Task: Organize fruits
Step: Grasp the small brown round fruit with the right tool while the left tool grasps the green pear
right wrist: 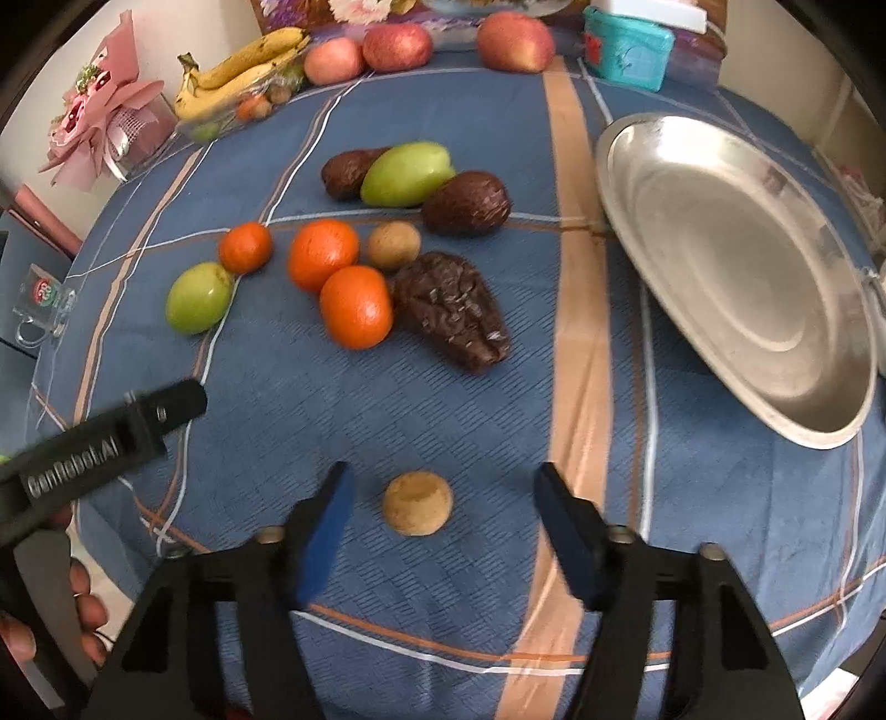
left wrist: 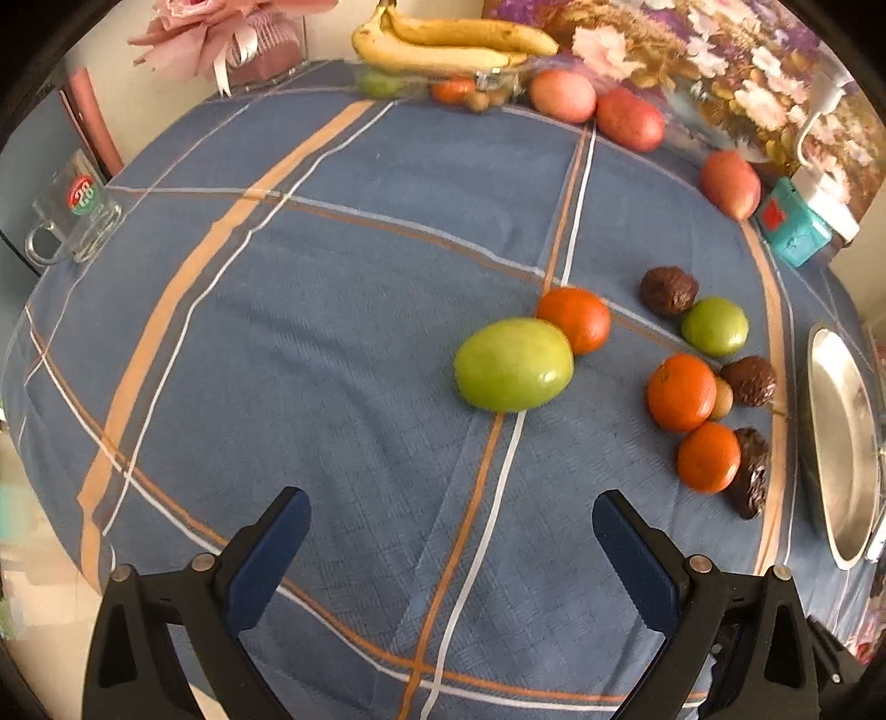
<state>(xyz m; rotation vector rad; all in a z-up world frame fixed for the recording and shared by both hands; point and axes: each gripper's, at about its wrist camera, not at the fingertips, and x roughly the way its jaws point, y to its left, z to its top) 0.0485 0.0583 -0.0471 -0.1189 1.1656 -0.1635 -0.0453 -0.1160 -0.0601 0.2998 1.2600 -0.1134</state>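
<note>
Right fingers (right wrist: 440, 518) spread, straddling small brown fruit (right wrist: 417, 503); left fingers (left wrist: 451, 531) released; metal tray (right wrist: 736, 277) fruitless.

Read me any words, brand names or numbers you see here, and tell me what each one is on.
"GenRobot.AI": on the left gripper, along its black arm.
"29", roughly: on the glass mug, in its round red and green logo; too blurred to be sure.
Red mark on the teal box: unreadable.

A blue cloth (left wrist: 332, 332) with orange and white stripes covers the bench, backed by a pale wall (left wrist: 166, 105), a pink bouquet (left wrist: 221, 27) and a floral panel (left wrist: 720, 55) at the far edge.
</note>
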